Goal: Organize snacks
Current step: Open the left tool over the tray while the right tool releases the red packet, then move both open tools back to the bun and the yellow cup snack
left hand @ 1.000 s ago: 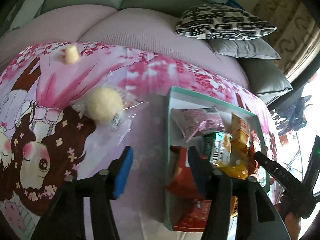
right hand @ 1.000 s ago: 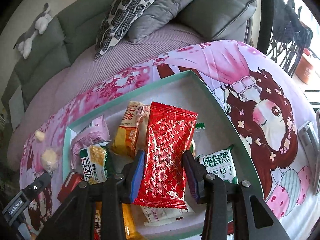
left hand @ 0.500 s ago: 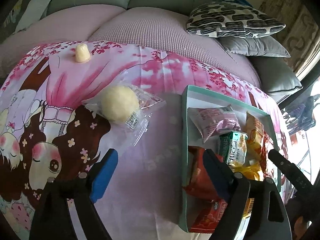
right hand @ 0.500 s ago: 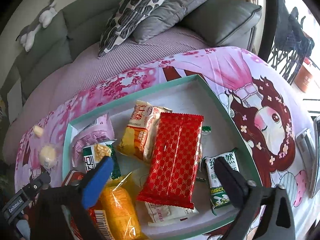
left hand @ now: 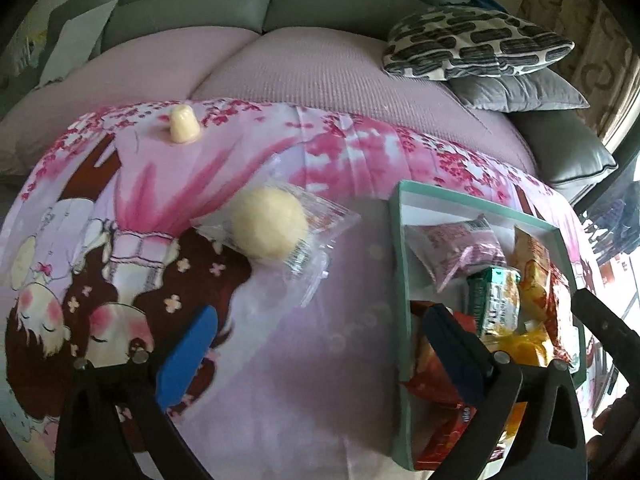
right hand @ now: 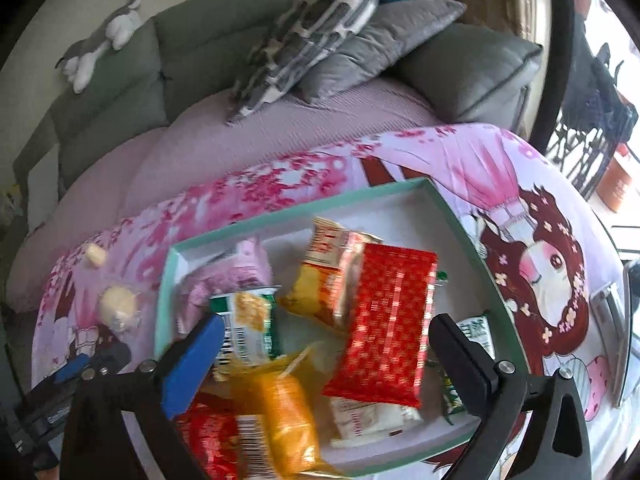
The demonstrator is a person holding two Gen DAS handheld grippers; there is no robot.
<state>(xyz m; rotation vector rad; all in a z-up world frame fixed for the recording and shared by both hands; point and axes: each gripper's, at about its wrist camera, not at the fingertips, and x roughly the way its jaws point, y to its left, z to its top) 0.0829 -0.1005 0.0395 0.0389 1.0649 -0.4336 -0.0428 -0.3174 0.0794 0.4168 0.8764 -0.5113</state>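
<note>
snacks (right hand: pixel 384 320) fill tray (right hand: pixel 452 208) (pink cloth (left hand: pixel 320 360))

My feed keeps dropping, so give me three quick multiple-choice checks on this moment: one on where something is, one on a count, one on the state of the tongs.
1. Where does the red patterned packet lie?
A. inside the teal tray
B. on the cloth outside the tray
C. on the sofa cushion

2. How many snacks lie on the cloth outside the tray?
A. none
B. two
C. four

3. How do the right tongs stand?
A. shut on the red packet
B. open, holding nothing
C. out of view

Answers:
1 A: the packet rests on other snacks within the tray's rim.
2 B: only the round bun in clear wrap and the small pale jelly cup sit there.
3 B: the fingers stand wide apart above the tray.
</note>
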